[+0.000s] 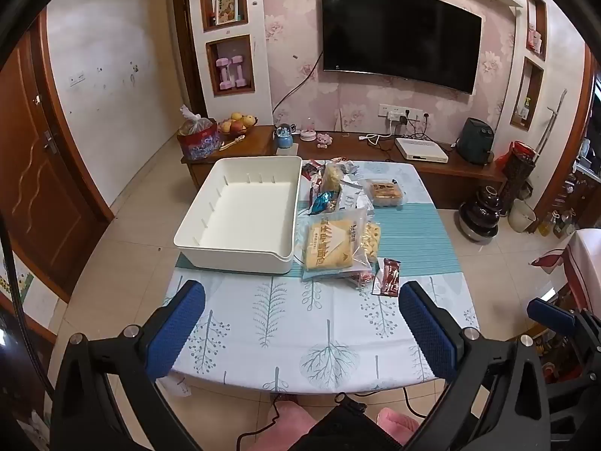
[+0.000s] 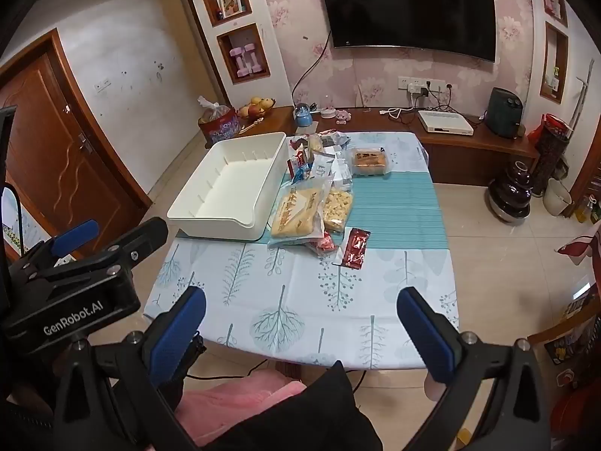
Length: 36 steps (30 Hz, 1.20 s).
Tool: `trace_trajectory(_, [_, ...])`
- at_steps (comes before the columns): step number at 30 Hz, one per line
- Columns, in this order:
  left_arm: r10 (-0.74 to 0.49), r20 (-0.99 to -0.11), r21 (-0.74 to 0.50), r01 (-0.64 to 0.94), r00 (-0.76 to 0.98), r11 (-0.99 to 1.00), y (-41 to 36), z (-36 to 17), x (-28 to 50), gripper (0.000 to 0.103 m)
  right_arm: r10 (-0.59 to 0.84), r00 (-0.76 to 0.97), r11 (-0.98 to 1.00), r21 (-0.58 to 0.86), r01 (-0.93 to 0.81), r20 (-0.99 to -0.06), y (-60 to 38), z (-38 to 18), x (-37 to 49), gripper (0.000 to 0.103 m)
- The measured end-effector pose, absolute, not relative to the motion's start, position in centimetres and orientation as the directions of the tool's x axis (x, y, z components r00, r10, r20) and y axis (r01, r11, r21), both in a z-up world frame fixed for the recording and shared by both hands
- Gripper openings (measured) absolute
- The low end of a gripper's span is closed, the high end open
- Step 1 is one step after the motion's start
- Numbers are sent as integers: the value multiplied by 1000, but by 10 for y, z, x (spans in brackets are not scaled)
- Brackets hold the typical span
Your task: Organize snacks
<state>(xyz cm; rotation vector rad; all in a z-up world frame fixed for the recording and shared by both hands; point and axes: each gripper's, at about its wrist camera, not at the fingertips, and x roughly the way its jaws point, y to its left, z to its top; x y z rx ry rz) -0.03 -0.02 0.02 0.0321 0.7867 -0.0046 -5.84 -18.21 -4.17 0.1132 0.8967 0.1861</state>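
Left hand-held gripper point(image 1: 300, 323) hangs over the near edge of the tabletop point(image 1: 323, 345) with its blue-padded jaws spread wide and nothing between them. Right hand-held gripper point(image 2: 300, 323) is the same story: jaws wide apart, empty, angled down at the leaf-printed white cloth.

Now the views split. The right wrist camera catches the left hand-held gripper from the side, black body with white lettering, at the left of the frame. The left wrist camera only gets a sliver of the right one at its far right edge. The left view also shows the whole dark wall-mounted television point(image 1: 398, 34); the right view cuts its top off.

Containers next. The white rectangular plastic bin point(image 1: 240, 240) with ribbed inner walls sits at the far left of the tabletop, partly on the teal striped runner point(image 1: 409, 233), and it holds nothing. The snacks lie in a heap just beside its right wall: a large clear bag of yellow cake slices point(image 1: 330, 248) nearest, a clear pack of pale puffed pieces point(image 2: 338, 208) touching it, a brown tray of pastries point(image 1: 385, 191) further back, and a small dark red sachet point(image 1: 388, 276) lying apart at the front.
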Motion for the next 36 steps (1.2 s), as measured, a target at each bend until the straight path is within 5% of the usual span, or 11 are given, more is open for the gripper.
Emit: trace_trajectory(36, [-6, -726, 16, 26, 688, 1000, -5, -10, -1, 103, 182, 590, 983, 159, -91, -787, -194, -46, -53, 102])
